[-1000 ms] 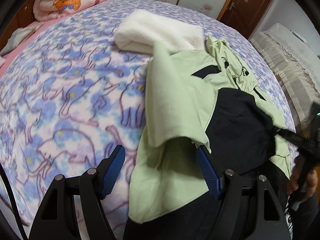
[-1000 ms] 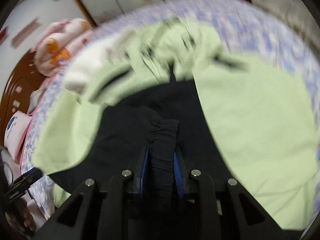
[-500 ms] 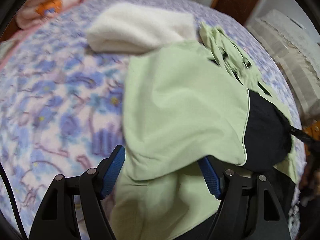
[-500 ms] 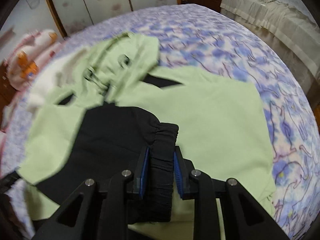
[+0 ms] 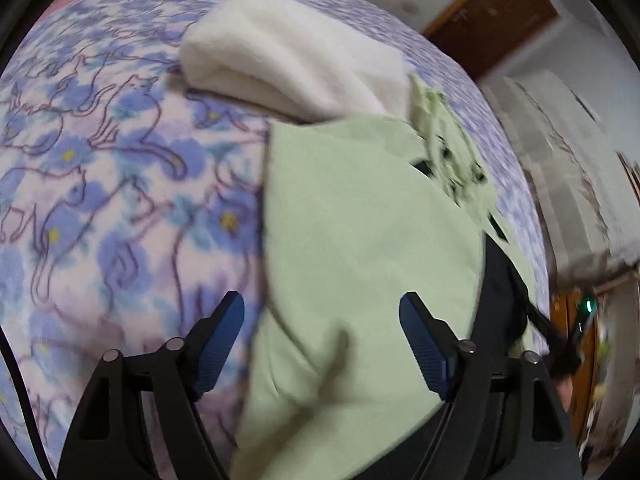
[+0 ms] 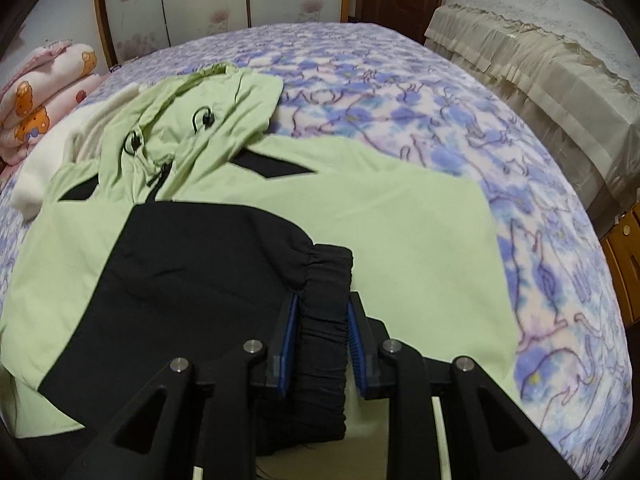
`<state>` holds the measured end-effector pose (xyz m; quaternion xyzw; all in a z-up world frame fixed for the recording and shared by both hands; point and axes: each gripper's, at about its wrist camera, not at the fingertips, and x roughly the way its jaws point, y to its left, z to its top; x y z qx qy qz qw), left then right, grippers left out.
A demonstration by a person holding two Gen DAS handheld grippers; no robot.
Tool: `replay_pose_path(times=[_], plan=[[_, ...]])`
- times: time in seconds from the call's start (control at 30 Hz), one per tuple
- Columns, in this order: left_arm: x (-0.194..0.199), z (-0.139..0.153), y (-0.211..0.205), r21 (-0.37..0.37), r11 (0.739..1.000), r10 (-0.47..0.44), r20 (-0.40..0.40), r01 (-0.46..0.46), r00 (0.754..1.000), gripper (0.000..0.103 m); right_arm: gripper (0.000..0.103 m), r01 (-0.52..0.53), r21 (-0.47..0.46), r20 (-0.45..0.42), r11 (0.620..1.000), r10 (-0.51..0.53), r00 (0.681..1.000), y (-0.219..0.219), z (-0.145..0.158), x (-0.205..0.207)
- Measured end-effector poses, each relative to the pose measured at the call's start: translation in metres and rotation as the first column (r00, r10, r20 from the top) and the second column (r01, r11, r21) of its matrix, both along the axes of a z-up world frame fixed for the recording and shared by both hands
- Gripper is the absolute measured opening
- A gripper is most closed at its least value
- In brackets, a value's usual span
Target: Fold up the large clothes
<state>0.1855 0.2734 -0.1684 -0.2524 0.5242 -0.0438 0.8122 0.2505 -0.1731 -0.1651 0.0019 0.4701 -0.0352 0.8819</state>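
A light green and black hooded jacket [image 6: 400, 216] lies spread on the bed, hood [image 6: 208, 116] toward the far side. My right gripper [image 6: 320, 320] is shut on the jacket's black elastic sleeve cuff [image 6: 326, 276], with the black sleeve laid across the jacket's front. In the left wrist view the same jacket [image 5: 360, 240] lies folded over, green side up. My left gripper [image 5: 322, 324] is open and empty, just above the jacket's near left edge.
The bed has a purple and blue cat-print blanket [image 5: 100, 184]. A folded white fleece [image 5: 288, 52] lies by the hood. A pink rolled quilt [image 6: 40, 92] sits far left. A beige covered piece of furniture [image 6: 540, 60] stands right of the bed.
My left gripper has moved forward and closer to the jacket, staying open. My right gripper, still holding the cuff, has drawn back, and the black sleeve lies flatter across the jacket.
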Motion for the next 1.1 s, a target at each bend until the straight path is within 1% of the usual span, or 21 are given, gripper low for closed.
replay_pose_path(times=[0.07,0.1,0.17,0.23,0.27,0.3,0.33,0.4,0.47,0.5,0.57,0.67,0.7,0.73,0.77,0.8,0.83,0.9,0.93,1.0,1.1], plan=[[0.016,-0.014,0.001,0.009,1.000,0.005,-0.052,-0.004,0.999,0.078,0.024,0.003,0.014,-0.011,1.000,-0.002,1.000,-0.001,-0.004,0.001],[0.026,-0.024,0.000,-0.010,1.000,-0.006,-0.072,0.005,0.997,0.078,0.024,0.006,0.023,-0.015,1.000,-0.006,1.000,-0.002,-0.006,0.002],[0.038,-0.036,-0.006,-0.027,0.999,-0.020,-0.101,0.018,0.995,0.070,0.025,0.011,0.048,-0.025,0.999,-0.010,1.000,-0.004,-0.007,0.003],[0.044,-0.038,-0.014,-0.007,0.999,-0.042,-0.084,0.041,0.996,0.036,0.027,0.015,0.084,-0.041,0.996,-0.012,0.999,-0.006,-0.008,0.003],[0.044,-0.036,-0.018,0.020,0.998,-0.053,-0.074,0.054,0.996,0.025,0.027,0.014,0.090,-0.046,0.996,-0.010,0.999,-0.007,-0.008,0.004],[0.043,-0.035,-0.020,0.048,0.997,-0.062,-0.063,0.065,0.996,0.009,0.027,0.008,0.088,-0.048,0.996,-0.004,0.999,-0.006,-0.007,0.003],[0.041,-0.032,-0.021,0.080,0.994,-0.072,-0.054,0.076,0.996,0.006,0.027,0.003,0.084,-0.045,0.996,0.000,0.999,-0.004,-0.006,0.003],[0.037,-0.024,-0.015,0.109,0.991,-0.079,-0.013,0.080,0.997,0.004,0.026,-0.025,0.092,-0.013,0.995,0.026,1.000,0.002,0.003,-0.002],[0.034,-0.023,-0.003,0.119,0.990,-0.075,-0.005,0.075,0.997,0.004,0.025,-0.054,0.080,0.031,0.995,0.052,0.998,0.010,0.009,-0.006],[0.034,-0.027,0.003,0.129,0.990,-0.064,-0.012,0.065,0.998,0.004,0.025,-0.059,0.069,0.032,0.996,0.057,0.998,0.014,0.008,-0.006],[0.036,-0.034,0.009,0.154,0.986,-0.060,-0.029,0.064,0.998,0.004,0.025,-0.048,0.056,-0.014,0.997,0.049,0.999,0.017,-0.005,-0.001],[0.038,-0.034,0.012,0.146,0.988,-0.052,-0.034,0.057,0.998,0.012,0.027,-0.030,0.059,-0.063,0.998,0.034,0.997,0.017,-0.018,0.003],[0.038,-0.032,0.014,0.146,0.988,-0.039,-0.038,0.044,0.999,0.021,0.028,-0.028,0.067,-0.066,0.997,0.032,0.997,0.016,-0.018,0.002],[0.037,-0.030,0.017,0.142,0.989,-0.030,-0.039,0.035,0.999,0.034,0.028,-0.026,0.079,-0.069,0.997,0.032,0.997,0.014,-0.016,0.001],[0.037,-0.026,0.022,0.124,0.992,-0.015,-0.032,0.019,0.999,0.043,0.029,-0.028,0.098,-0.073,0.995,0.035,0.997,0.012,-0.014,0.000],[0.035,-0.023,0.029,0.110,0.994,0.001,-0.015,0.001,1.000,0.059,0.033,-0.032,0.131,-0.068,0.991,0.041,0.997,0.009,-0.010,0.000],[0.036,-0.019,0.030,0.106,0.994,0.015,-0.002,-0.015,1.000,0.068,0.039,-0.034,0.163,-0.057,0.986,0.044,0.997,0.006,-0.006,-0.001],[0.046,-0.012,0.036,0.095,0.994,0.042,0.031,-0.045,0.999,0.070,0.049,-0.036,0.237,-0.031,0.971,0.044,0.999,-0.002,0.000,0.000],[0.053,-0.011,0.037,0.089,0.995,0.043,0.030,-0.046,0.999,0.070,0.053,-0.032,0.259,-0.025,0.965,0.039,0.999,-0.005,0.002,0.002],[0.067,-0.016,0.036,0.092,0.995,0.041,0.007,-0.041,0.999,0.070,0.053,-0.015,0.270,-0.019,0.963,0.021,1.000,-0.009,0.002,0.010],[0.091,-0.029,0.025,0.098,0.995,0.029,-0.049,-0.024,0.998,0.070,0.053,0.015,0.255,-0.044,0.967,-0.003,0.999,-0.013,-0.006,0.027]])
